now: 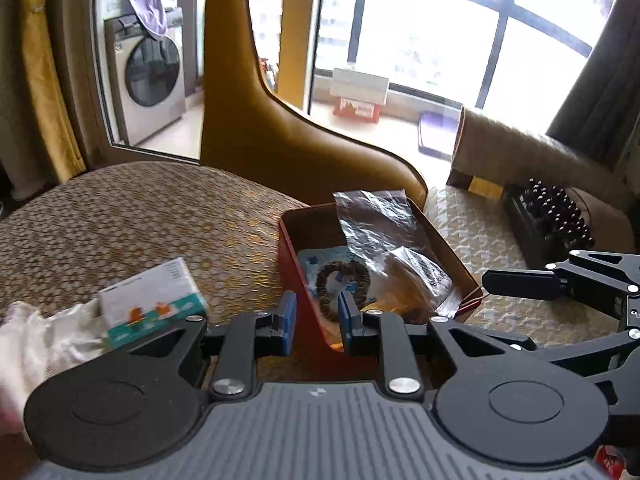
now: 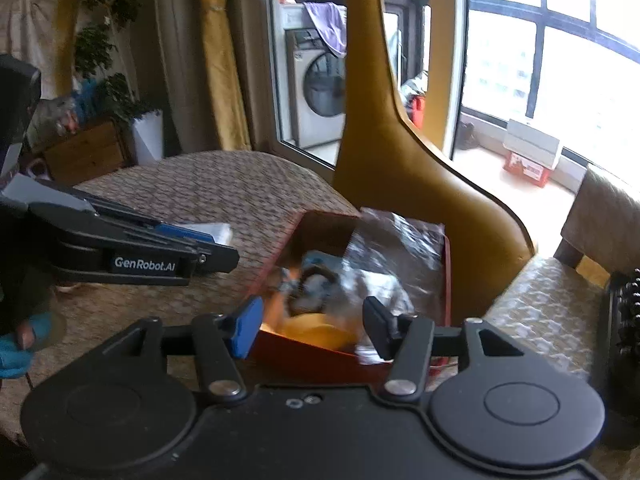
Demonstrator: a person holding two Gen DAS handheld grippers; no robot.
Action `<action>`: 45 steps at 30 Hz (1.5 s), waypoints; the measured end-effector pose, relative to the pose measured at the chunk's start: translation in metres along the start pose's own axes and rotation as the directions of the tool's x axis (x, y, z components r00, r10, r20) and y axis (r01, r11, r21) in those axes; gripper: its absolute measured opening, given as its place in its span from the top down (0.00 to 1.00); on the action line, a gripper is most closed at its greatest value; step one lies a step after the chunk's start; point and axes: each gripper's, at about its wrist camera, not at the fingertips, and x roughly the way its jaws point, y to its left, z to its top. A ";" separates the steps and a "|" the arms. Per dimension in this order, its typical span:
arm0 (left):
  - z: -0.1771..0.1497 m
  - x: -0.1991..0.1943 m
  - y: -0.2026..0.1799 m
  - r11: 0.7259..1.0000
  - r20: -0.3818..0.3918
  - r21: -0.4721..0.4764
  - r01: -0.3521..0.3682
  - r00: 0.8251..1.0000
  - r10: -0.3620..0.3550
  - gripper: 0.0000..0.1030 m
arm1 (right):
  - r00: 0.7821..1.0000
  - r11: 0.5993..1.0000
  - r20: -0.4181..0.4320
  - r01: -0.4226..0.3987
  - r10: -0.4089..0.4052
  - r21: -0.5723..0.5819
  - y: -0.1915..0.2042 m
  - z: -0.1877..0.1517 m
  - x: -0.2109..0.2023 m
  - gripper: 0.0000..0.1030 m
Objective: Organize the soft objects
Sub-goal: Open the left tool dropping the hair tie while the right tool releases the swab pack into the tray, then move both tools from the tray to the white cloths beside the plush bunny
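Observation:
A red box (image 1: 290, 264) stands on a patterned cushion (image 1: 140, 216). It holds a crinkled clear plastic bag (image 1: 380, 220), a brown scrunchie (image 1: 344, 284) on a light blue packet, and something yellow. My left gripper (image 1: 317, 320) is open, its fingers straddling the box's left wall. My right gripper (image 2: 312, 326) is open over the box's near edge (image 2: 304, 350), with nothing between its fingers. The box contents are blurred in the right wrist view. A white cloth (image 1: 36, 344) and a small tissue pack (image 1: 152, 300) lie to the left of the box.
A tan leather chair back (image 1: 256, 128) rises behind the box. A second cushion (image 1: 480, 240) with a dark beaded item (image 1: 556, 208) lies to the right. A glass door, a washing machine (image 1: 148, 64) and a window are beyond.

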 end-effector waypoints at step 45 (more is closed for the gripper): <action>-0.087 -0.134 0.216 0.960 0.025 -0.222 -0.172 0.983 0.182 0.17 | 0.943 0.919 -0.111 -0.331 0.313 -0.216 0.190 0.010 0.030 0.15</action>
